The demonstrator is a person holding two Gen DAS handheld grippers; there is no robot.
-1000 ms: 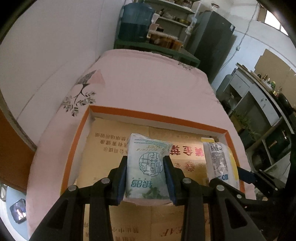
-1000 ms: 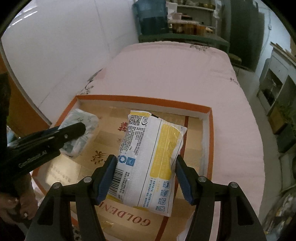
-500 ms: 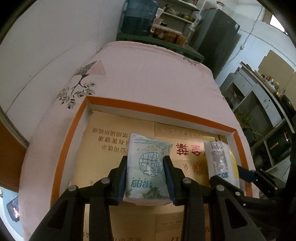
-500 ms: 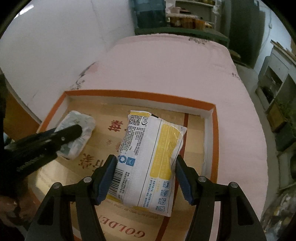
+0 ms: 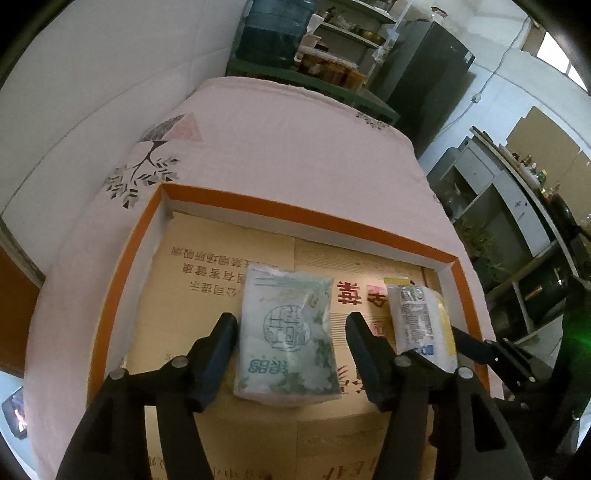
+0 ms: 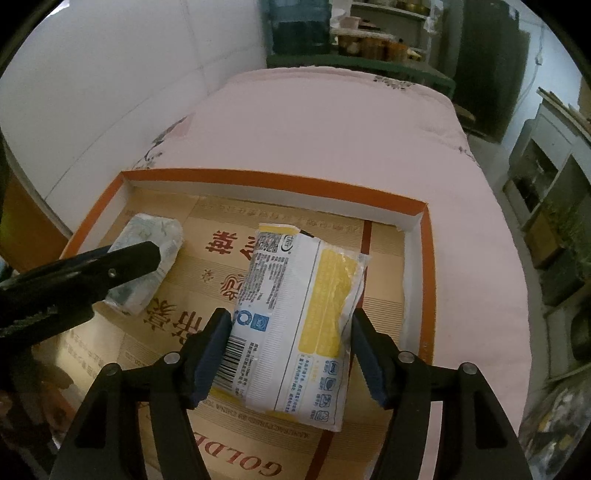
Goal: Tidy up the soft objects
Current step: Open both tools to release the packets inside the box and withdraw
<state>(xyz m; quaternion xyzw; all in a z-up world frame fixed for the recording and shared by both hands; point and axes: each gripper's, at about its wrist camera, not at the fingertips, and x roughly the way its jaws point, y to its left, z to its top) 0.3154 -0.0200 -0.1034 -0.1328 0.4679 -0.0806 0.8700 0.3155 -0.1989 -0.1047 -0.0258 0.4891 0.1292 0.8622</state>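
A pale green tissue pack (image 5: 288, 332) lies flat on the cardboard floor of a shallow orange-rimmed box (image 5: 295, 218). My left gripper (image 5: 291, 321) straddles the pack. Its jaws are opening and stand clear of both sides of the pack. In the right wrist view the same pack (image 6: 155, 236) lies at the box's left, under a left finger (image 6: 140, 254). A yellow and white packet (image 6: 295, 314) rests on the cardboard between the jaws of my right gripper (image 6: 290, 321). These jaws are opening too, their pads just at the packet's edges. The packet (image 5: 421, 317) also shows in the left wrist view.
The box (image 6: 273, 186) sits on a pink bedspread (image 5: 295, 147) beside a white wall on the left. A green shelf with a water bottle (image 5: 273, 33) and a dark cabinet (image 5: 424, 74) stand beyond the bed's far end. Shelving (image 5: 517, 221) lines the right side.
The left jaws have spread wide and let go of the tissue pack, which now lies flat. The right jaws have widened slightly around the yellow packet.
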